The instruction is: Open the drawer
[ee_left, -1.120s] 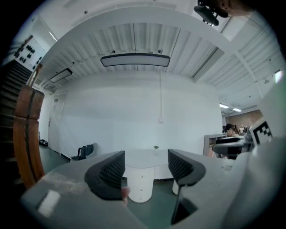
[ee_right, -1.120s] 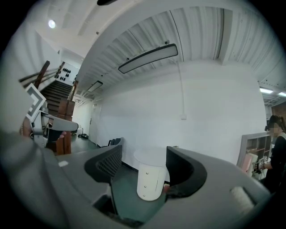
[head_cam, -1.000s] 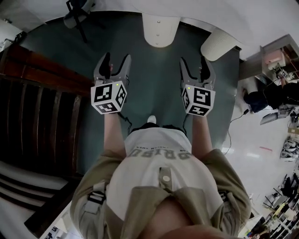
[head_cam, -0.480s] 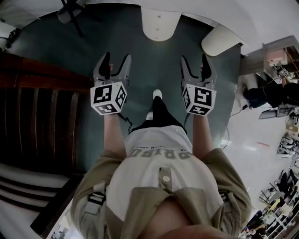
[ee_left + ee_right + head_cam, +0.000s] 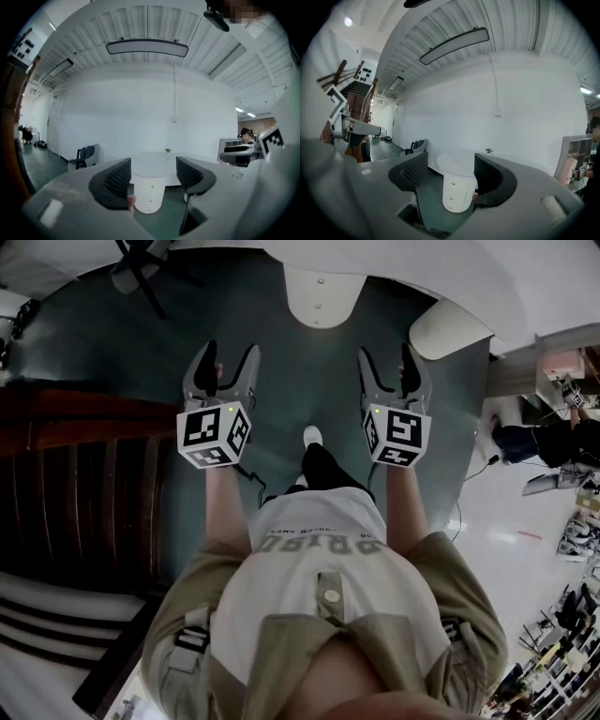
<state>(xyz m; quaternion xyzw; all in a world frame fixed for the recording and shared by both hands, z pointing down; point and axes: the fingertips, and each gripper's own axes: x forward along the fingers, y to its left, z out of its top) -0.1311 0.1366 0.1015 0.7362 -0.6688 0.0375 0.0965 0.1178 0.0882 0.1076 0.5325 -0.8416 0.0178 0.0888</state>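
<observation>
A white rounded pedestal (image 5: 321, 296) with small knobs down its front stands under a white round table, ahead of me on the dark green floor. It also shows between the jaws in the left gripper view (image 5: 150, 199) and the right gripper view (image 5: 457, 190). My left gripper (image 5: 223, 357) is held out in front of the body, open and empty. My right gripper (image 5: 386, 357) is level with it, also open and empty. Both are well short of the pedestal. No drawer front can be told apart beyond the knobs.
A dark wooden staircase (image 5: 75, 484) runs along the left. A chair (image 5: 141, 268) stands at the far left, and a white rounded seat (image 5: 450, 329) right of the pedestal. A cable (image 5: 469, 484) lies on the floor at right, near a seated person (image 5: 525, 437).
The person has stepped forward, one foot now ahead between the grippers. The pedestal and table sit slightly nearer. Both grippers keep the same open pose.
</observation>
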